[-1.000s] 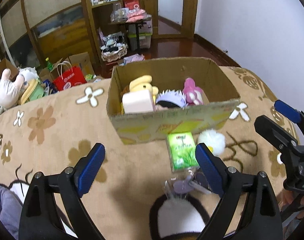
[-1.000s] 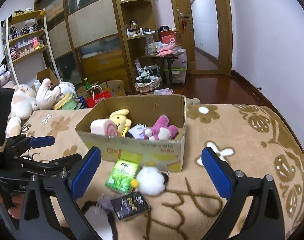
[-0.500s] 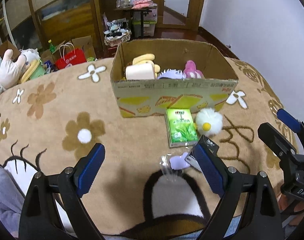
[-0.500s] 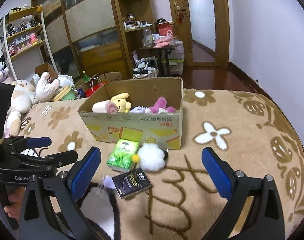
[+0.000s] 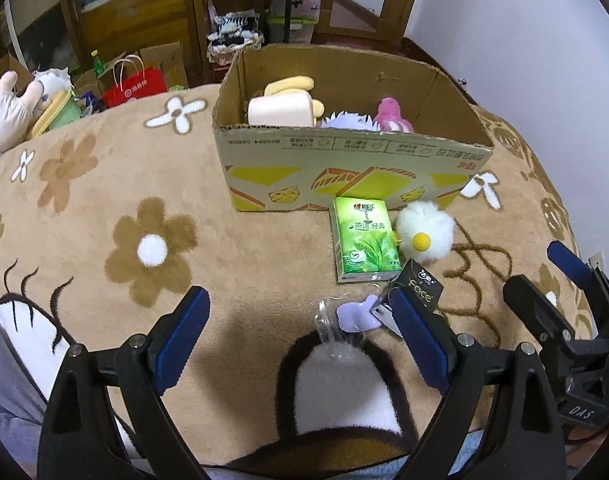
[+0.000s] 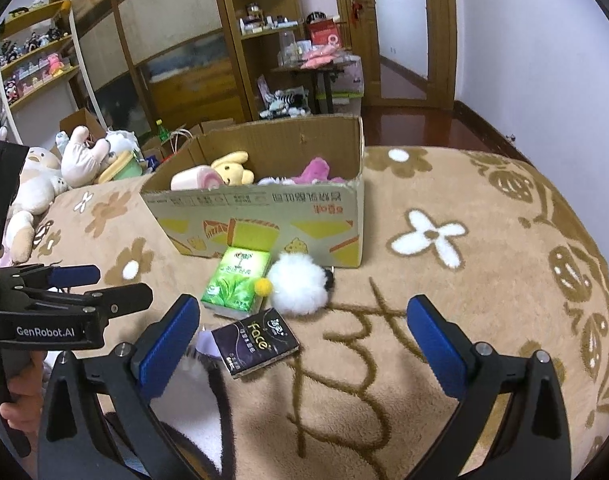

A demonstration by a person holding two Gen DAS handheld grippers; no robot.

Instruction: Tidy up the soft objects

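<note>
A cardboard box [image 5: 344,152] [image 6: 264,216] on the brown flowered blanket holds a cream roll plush [image 5: 280,109], a yellow plush [image 6: 230,166] and a pink plush [image 5: 388,114]. In front of it lie a green tissue pack [image 5: 363,240] [image 6: 237,280], a white fluffy ball with a yellow dot [image 5: 424,236] [image 6: 300,286], a dark "Face" tissue pack [image 6: 254,342] [image 5: 420,292] and a small lilac item in clear wrap [image 5: 354,316]. My left gripper [image 5: 300,340] is open and empty, short of these items. My right gripper [image 6: 312,340] is open and empty above the dark pack.
The blanket [image 5: 104,200] drops away at the right [image 6: 564,280]. Plush toys [image 6: 44,176] and a red bag [image 5: 134,84] lie at the left beyond the blanket. Shelves and a doorway stand behind the box.
Both grippers have pulled back and up from the box, so the box and loose items sit farther ahead and more blanket shows. Both stay open.
</note>
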